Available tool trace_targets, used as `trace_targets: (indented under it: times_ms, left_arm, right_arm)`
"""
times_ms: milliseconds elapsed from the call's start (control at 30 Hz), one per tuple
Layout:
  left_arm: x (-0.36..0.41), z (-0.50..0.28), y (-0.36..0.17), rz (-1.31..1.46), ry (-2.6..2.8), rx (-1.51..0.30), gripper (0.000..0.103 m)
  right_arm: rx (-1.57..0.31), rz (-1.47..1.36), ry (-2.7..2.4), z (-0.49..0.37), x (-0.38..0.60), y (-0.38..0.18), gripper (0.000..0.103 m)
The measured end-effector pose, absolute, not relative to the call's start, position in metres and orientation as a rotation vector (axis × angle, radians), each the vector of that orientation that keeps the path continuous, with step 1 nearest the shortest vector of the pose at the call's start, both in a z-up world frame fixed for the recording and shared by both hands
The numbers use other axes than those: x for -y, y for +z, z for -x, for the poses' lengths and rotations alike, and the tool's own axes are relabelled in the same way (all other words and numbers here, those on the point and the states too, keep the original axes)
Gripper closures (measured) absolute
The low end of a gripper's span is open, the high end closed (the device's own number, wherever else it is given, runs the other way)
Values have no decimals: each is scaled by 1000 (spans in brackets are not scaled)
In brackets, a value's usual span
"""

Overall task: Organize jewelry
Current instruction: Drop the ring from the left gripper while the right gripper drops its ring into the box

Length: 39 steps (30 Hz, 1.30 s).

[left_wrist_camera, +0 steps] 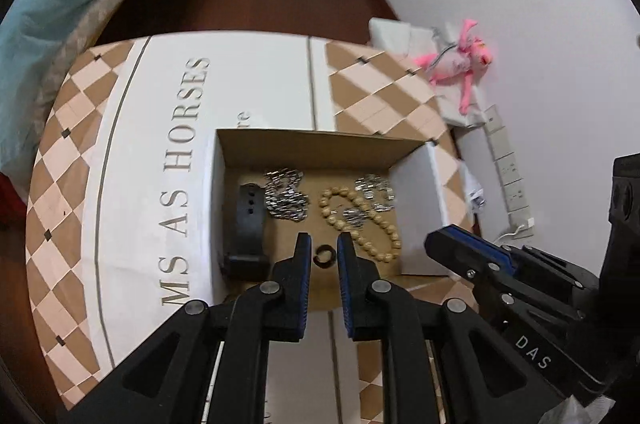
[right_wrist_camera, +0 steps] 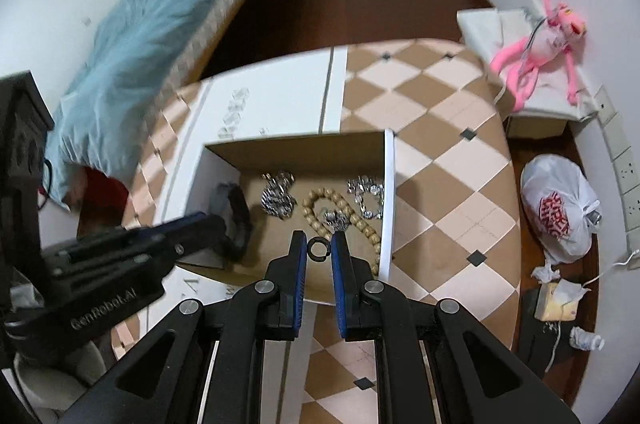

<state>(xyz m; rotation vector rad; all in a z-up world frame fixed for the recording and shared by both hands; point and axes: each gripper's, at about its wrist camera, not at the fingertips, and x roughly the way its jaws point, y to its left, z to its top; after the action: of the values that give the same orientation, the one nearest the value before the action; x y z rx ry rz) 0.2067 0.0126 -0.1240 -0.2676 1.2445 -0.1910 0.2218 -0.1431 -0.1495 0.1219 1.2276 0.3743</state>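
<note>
Checked table (left_wrist_camera: 80, 183), open box (left_wrist_camera: 320, 139) on top. Nearest, left gripper (left_wrist_camera: 323, 238) and right gripper (right_wrist_camera: 318, 235): nearly closed, seemingly empty. Straight ahead, on box floor, small black ring (left_wrist_camera: 325, 256). Farther back in box, beads (left_wrist_camera: 384, 224).

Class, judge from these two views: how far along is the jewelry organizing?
Done: the watch strap, two silver chains, bead bracelet and small ring lie in the cardboard box. In hand: nothing; the left gripper and right gripper hover above it, jaws nearly closed and empty. Left: no jewelry shows outside the box; one chain overlaps the beads, so tidying may remain.
</note>
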Motion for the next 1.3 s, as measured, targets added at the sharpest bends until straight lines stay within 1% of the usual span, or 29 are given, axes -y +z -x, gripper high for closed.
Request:
trace_targets:
  times_ms: [67, 133, 200, 233, 267, 333, 400, 433, 467, 500, 533, 567, 633, 700, 800, 900, 1000, 1133, 1300]
  left_arm:
    - [-15, -211, -127, 262, -159, -1266, 91]
    - [-16, -211, -126, 242, -129, -1267, 80]
    - [-19, -210, -123, 221, -101, -1249, 38]
    - [-21, -209, -120, 217, -87, -1234, 32]
    - [-23, -207, -116, 214, -73, -1217, 30]
    - [-27, -209, -113, 209, -61, -1209, 30]
    - [-30, -208, -110, 196, -41, -1198, 29]
    - [-30, -206, -110, 189, -34, -1192, 27]
    - [-31, -206, -109, 182, -24, -1190, 17]
    - [-32, -204, -109, 173, -13, -1185, 8]
    - [-33, -202, -109, 165, -6, -1179, 6]
    - [-34, -200, -109, 152, 6, -1169, 6]
    - [-36, -196, -111, 131, 33, -1154, 5]
    - [-37, -191, -112, 116, 49, -1137, 2]
    - [-38, -183, -117, 100, 75, -1127, 1]
    - [-38, -177, -122, 96, 89, -1134, 1]
    - [-36, -171, -122, 90, 94, -1129, 1]
    - [-34, -161, -113, 90, 97, -1110, 1]
    - [-32, -140, -90, 90, 91, -1069, 1]
  right_arm:
    - [-1267, -98, 365, -227, 142, -155, 89]
    - [-1288, -98, 359, -230, 143, -157, 89]
    - [-1285, -94, 352, -231, 145, -155, 89]
    - [-1280, -93, 349, -232, 146, -154, 88]
    - [-1279, -95, 350, -232, 147, -153, 86]
    - [-1272, -88, 338, -233, 148, -150, 72]
    - [-1258, -71, 325, -233, 148, -147, 69]
    - [-1252, -63, 317, -232, 149, -144, 68]
    - [-1249, -55, 310, -232, 149, -143, 66]
    - [-1242, -50, 305, -231, 149, -141, 58]
    - [-1235, -37, 292, -230, 150, -139, 48]
    - [-1229, -15, 273, -229, 149, -138, 42]
    - [-1211, 30, 231, -226, 149, -137, 20]
    - [-1199, 83, 184, -221, 148, -138, 8]
    - [-1199, 114, 150, -216, 149, -142, 7]
    - [-1199, 127, 126, -211, 150, -148, 3]
    - [-1197, 126, 113, -206, 152, -149, 3]
    - [-1185, 107, 107, -198, 154, -142, 3]
    - [-1136, 90, 108, -176, 159, -115, 3]
